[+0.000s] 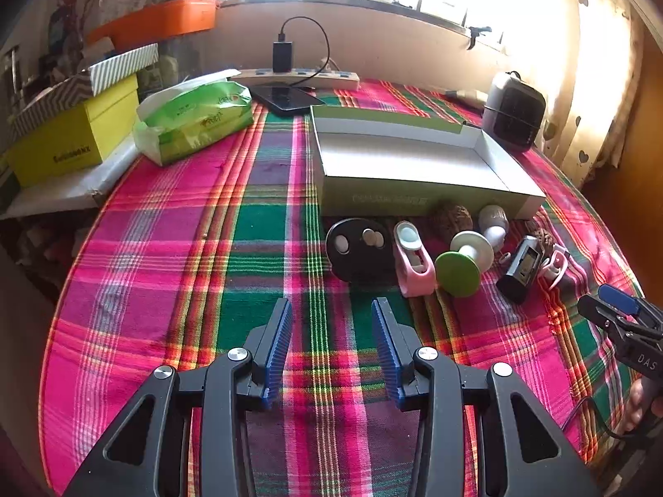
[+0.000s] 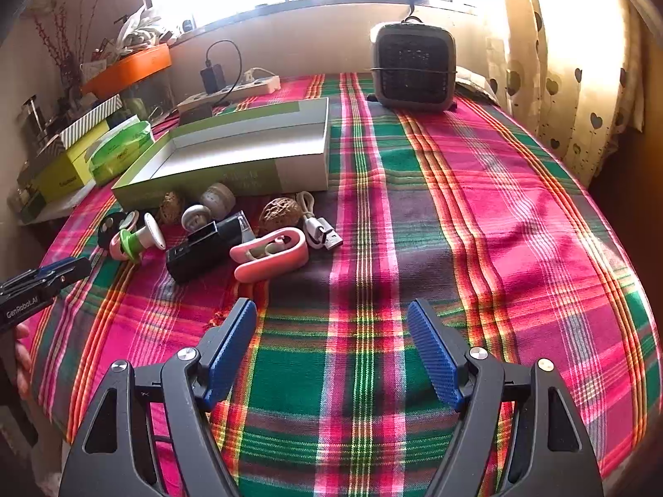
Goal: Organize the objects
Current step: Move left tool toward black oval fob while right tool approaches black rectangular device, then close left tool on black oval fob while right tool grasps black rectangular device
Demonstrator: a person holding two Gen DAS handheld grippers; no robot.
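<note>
An open green-and-white box point(image 1: 410, 157) point(image 2: 232, 153) lies empty on the plaid cloth. In front of it lie several small items: a black oval disc point(image 1: 358, 248), a pink clip point(image 1: 412, 261) point(image 2: 269, 254), a green-and-white spool point(image 1: 464, 265) point(image 2: 139, 242), a walnut point(image 1: 453, 219) point(image 2: 279, 213), a black device point(image 1: 520, 269) point(image 2: 207, 248), a white USB cable point(image 2: 317, 227). My left gripper point(image 1: 331, 314) is open and empty, just short of the disc. My right gripper point(image 2: 331, 314) is open and empty, near the pink clip.
A green tissue pack point(image 1: 194, 118), yellow box point(image 1: 74, 141), phone point(image 1: 286, 97) and power strip point(image 1: 298, 76) stand at the back left. A small heater point(image 2: 414, 66) stands at the back right. A curtain point(image 2: 580, 62) hangs beyond the right edge.
</note>
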